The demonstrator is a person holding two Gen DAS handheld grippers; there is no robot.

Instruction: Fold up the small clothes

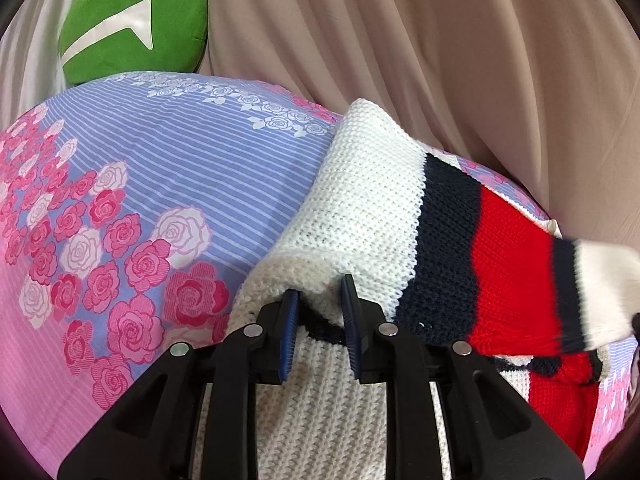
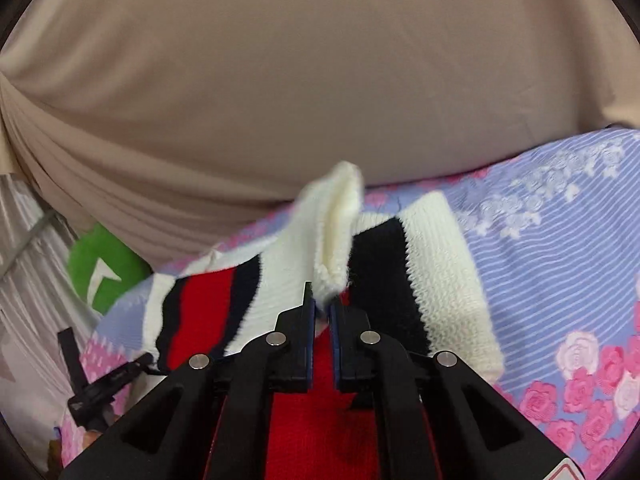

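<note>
A small knitted sweater [image 1: 360, 208], white with navy and red stripes, lies partly folded on the flowered bedsheet [image 1: 140, 168]. My left gripper [image 1: 320, 296] is shut on a bunched white part of the sweater. My right gripper [image 2: 322, 306] is shut on the white cuff of a sleeve [image 2: 336, 216], held up above the sweater's body [image 2: 400, 280]. That lifted sleeve end shows blurred at the right edge of the left wrist view [image 1: 600, 292]. The left gripper's black body [image 2: 92, 384] shows at the lower left of the right wrist view.
A green cushion [image 1: 136, 24] with a white arrow mark sits at the far edge of the bed; it also shows in the right wrist view [image 2: 104, 268]. A beige curtain [image 1: 440, 40] hangs behind the bed. The sheet [image 2: 560, 220] stretches to the right.
</note>
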